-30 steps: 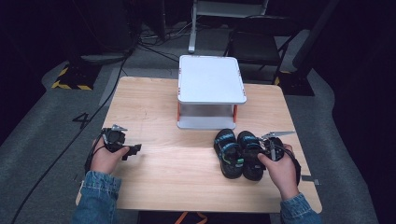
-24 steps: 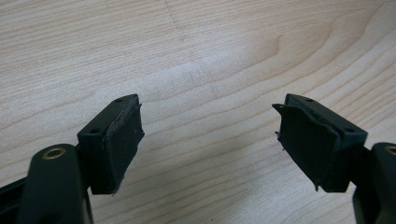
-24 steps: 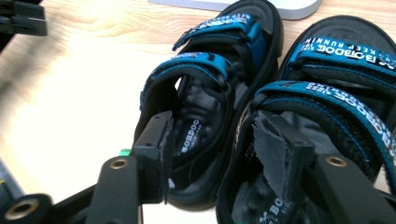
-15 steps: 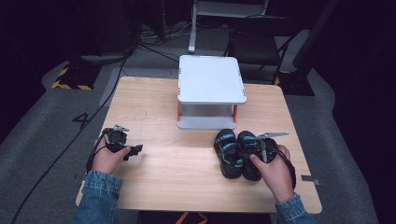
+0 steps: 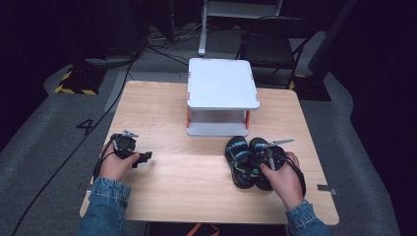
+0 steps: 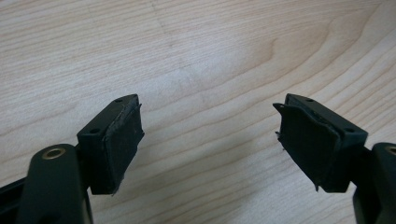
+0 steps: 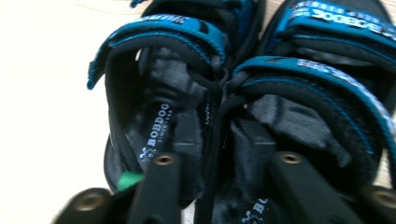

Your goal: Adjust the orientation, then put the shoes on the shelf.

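Note:
A pair of black sandals with blue straps lies side by side on the right of the wooden table. My right gripper comes at them from the heel end. In the right gripper view one jaw sits inside each sandal, and the two touching inner sides stand between them. The jaws of the right gripper have just been closing and now pinch those inner sides. My left gripper rests at the table's left, open over bare wood, with nothing between its jaws in the left gripper view.
A white two-level stand with orange posts is at the table's back middle, just behind the sandals. A dark chair and cables lie on the floor beyond the table.
The right hand has slid left and slightly down onto the sandals, its jaws going into them and narrowing. The left hand and gripper have stayed put.

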Action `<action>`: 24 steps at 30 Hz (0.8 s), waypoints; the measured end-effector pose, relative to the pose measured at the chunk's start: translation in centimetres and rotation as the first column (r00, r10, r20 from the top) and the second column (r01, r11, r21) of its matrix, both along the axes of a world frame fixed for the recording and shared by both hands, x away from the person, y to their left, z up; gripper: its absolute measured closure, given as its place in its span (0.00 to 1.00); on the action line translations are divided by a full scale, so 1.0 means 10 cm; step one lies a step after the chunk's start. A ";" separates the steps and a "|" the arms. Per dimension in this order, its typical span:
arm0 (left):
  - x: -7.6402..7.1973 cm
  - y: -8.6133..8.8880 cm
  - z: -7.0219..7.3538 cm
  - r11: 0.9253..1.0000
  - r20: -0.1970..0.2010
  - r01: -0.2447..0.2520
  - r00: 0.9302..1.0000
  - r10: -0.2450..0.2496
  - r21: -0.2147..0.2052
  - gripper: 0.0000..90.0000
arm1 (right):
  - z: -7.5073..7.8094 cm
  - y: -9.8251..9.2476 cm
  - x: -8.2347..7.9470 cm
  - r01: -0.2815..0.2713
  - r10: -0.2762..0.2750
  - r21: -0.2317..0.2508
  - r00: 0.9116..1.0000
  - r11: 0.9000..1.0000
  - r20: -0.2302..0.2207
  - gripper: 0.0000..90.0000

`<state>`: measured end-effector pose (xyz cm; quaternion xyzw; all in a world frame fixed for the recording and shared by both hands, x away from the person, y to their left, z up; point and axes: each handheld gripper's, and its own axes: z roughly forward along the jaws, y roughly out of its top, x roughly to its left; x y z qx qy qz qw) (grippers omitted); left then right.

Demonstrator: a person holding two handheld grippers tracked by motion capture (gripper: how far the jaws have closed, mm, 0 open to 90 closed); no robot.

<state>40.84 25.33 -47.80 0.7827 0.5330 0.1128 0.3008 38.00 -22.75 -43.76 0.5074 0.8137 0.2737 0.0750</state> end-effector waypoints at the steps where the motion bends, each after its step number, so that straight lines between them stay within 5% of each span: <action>1: 0.00 0.00 0.00 1.000 0.004 0.000 1.000 0.000 -0.001 0.24 | 0.00 -0.01 0.01 -0.003 0.003 0.012 1.000 1.000 -0.003 0.88; 10: 0.02 0.05 0.03 1.000 0.009 -0.016 1.000 0.016 -0.020 0.24 | 0.01 -0.04 -0.03 -0.041 0.040 0.073 0.999 0.996 0.016 0.91; 15: 0.03 0.04 0.03 1.000 0.012 -0.016 1.000 0.016 -0.019 0.25 | 0.10 -0.04 -0.03 -0.048 0.040 0.126 0.997 0.991 0.064 0.91; 24: -0.05 0.12 0.04 0.999 0.017 -0.035 0.999 0.035 -0.012 0.25 | 0.35 0.16 0.22 -0.059 0.033 0.165 0.987 0.985 0.155 0.93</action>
